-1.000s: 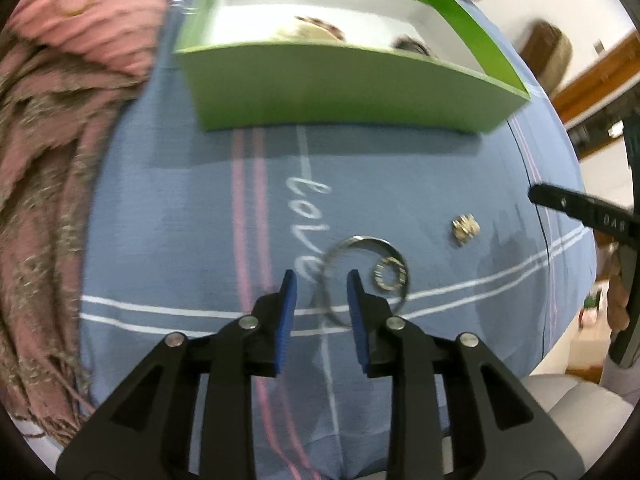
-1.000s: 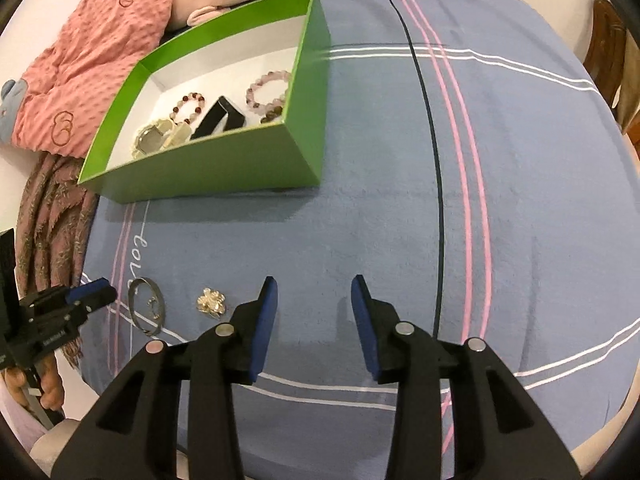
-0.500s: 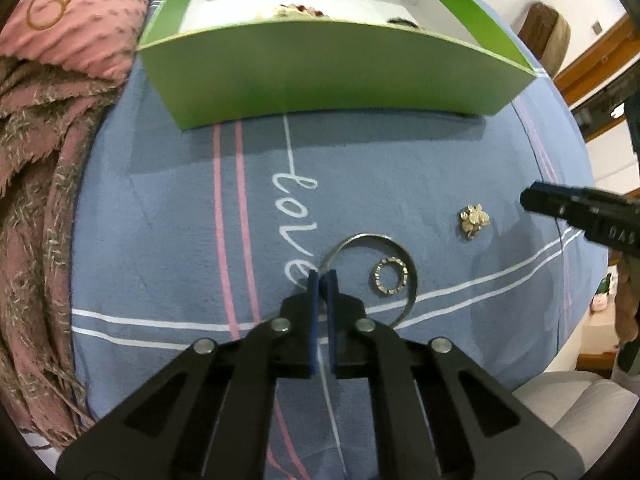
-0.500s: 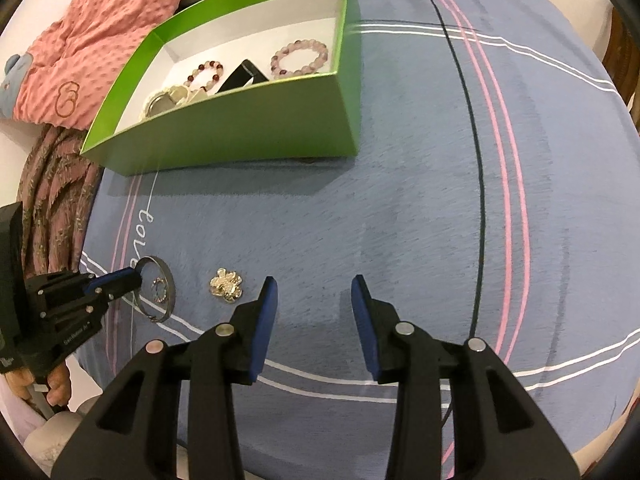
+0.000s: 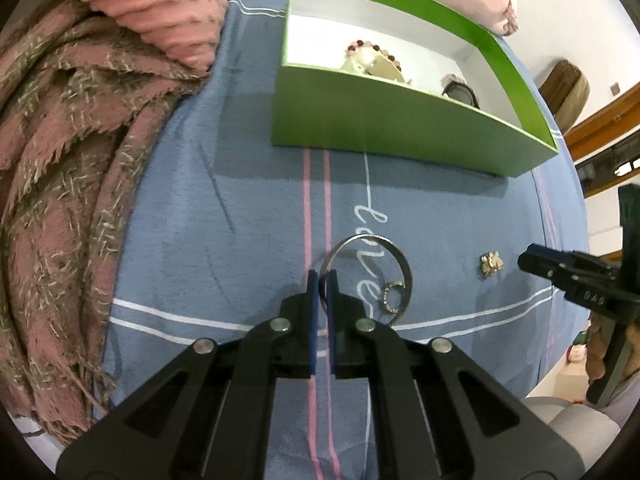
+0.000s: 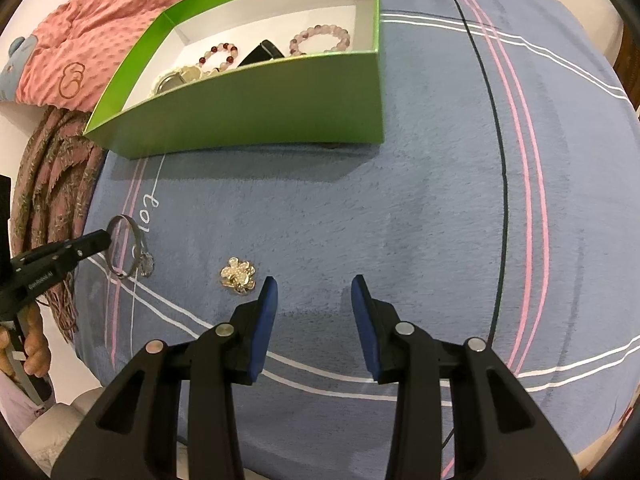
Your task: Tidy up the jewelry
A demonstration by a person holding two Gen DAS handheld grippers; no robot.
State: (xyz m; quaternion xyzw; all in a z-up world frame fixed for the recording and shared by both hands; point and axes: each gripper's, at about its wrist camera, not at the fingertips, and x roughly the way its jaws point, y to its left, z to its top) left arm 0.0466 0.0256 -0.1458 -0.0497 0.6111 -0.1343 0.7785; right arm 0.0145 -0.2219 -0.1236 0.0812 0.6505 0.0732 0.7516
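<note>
My left gripper (image 5: 322,276) is shut on the rim of a thin silver bangle (image 5: 400,258), which stands tilted up off the blue blanket (image 5: 248,216). A small stone-set ring (image 5: 387,295) sits at the bangle's lower edge; whether it rests on the cloth or hangs on the bangle I cannot tell. In the right wrist view the same bangle (image 6: 138,240) is pinched by the left gripper (image 6: 104,238) at far left. My right gripper (image 6: 314,284) is open just right of a gold pearl brooch (image 6: 237,274), touching nothing.
A green box (image 6: 248,108) stands beyond on the blanket, holding beaded bracelets (image 6: 320,38) and other pieces. A pink quilt (image 5: 172,8) and a fringed scarf (image 5: 60,168) lie to the left. The blanket's edge drops off near both grippers.
The left jaws closed on the bangle's rim and tipped it up from lying flat. The right gripper drew closer to the brooch, still open.
</note>
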